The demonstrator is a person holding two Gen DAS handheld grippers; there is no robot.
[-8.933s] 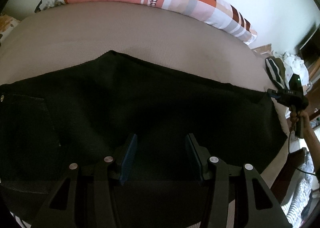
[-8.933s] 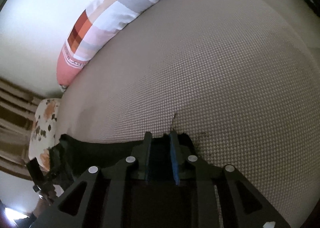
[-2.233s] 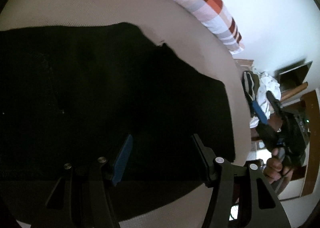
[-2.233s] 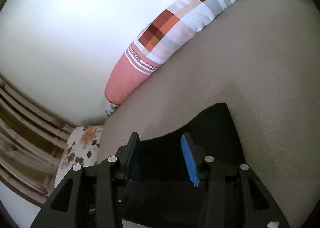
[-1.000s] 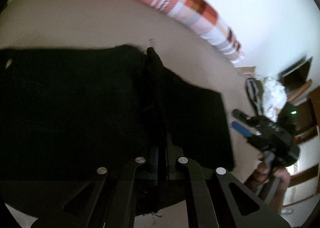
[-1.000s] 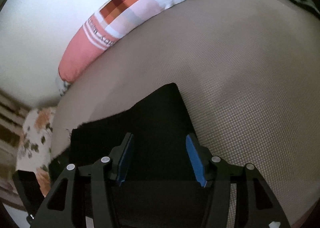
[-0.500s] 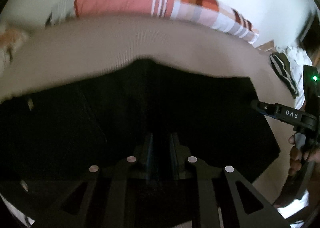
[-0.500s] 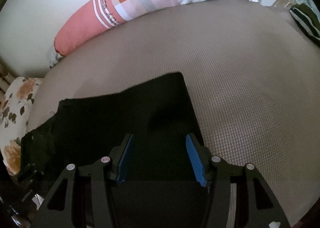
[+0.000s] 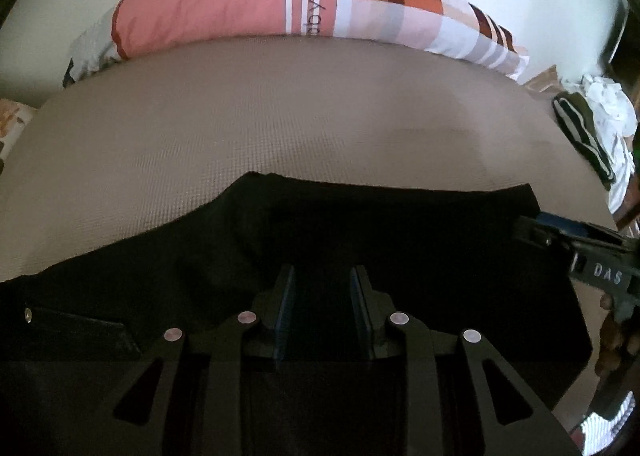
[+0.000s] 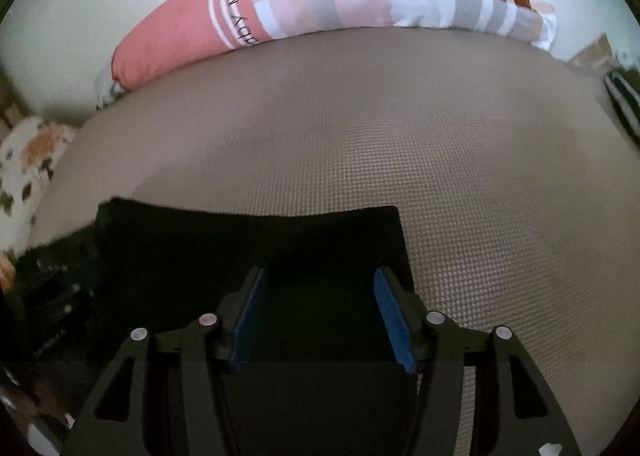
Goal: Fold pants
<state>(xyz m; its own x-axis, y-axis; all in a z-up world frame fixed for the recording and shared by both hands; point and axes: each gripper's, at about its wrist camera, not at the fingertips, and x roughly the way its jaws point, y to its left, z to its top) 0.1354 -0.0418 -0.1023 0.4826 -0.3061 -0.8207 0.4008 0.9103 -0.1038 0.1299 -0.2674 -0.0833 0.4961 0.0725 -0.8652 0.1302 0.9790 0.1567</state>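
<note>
1. The left gripper (image 9: 322, 276) points steeply down over the black pants (image 9: 400, 240), which lie flat on the tan mattress (image 9: 280, 116). Its jaws are opening, with a narrow gap between the pads; dark cloth lies under them, but nothing is pinched.
2. The right gripper (image 10: 320, 284) also tilts downward, its blue pads (image 10: 390, 312) standing well apart and not pressing on anything. The folded end of the pants (image 10: 320, 228) lies beneath and ahead of the jaws, its square corner just beyond the right-hand pad.
3. Only the left wrist view shows the other gripper (image 9: 580, 244), far right of its jaws at the pants' edge, a hand (image 9: 616, 332) below it, and a metal rivet (image 9: 28, 312) by a pocket at far left. Only the right wrist view shows a floral cushion (image 10: 28, 164) at left.
4. Both views show the long pink-and-check pillow (image 9: 280, 4) along the wall beyond the jaws.
5. A second ago the left jaws were shut on a raised ridge of cloth; now that ridge is down and the pants lie flat.
</note>
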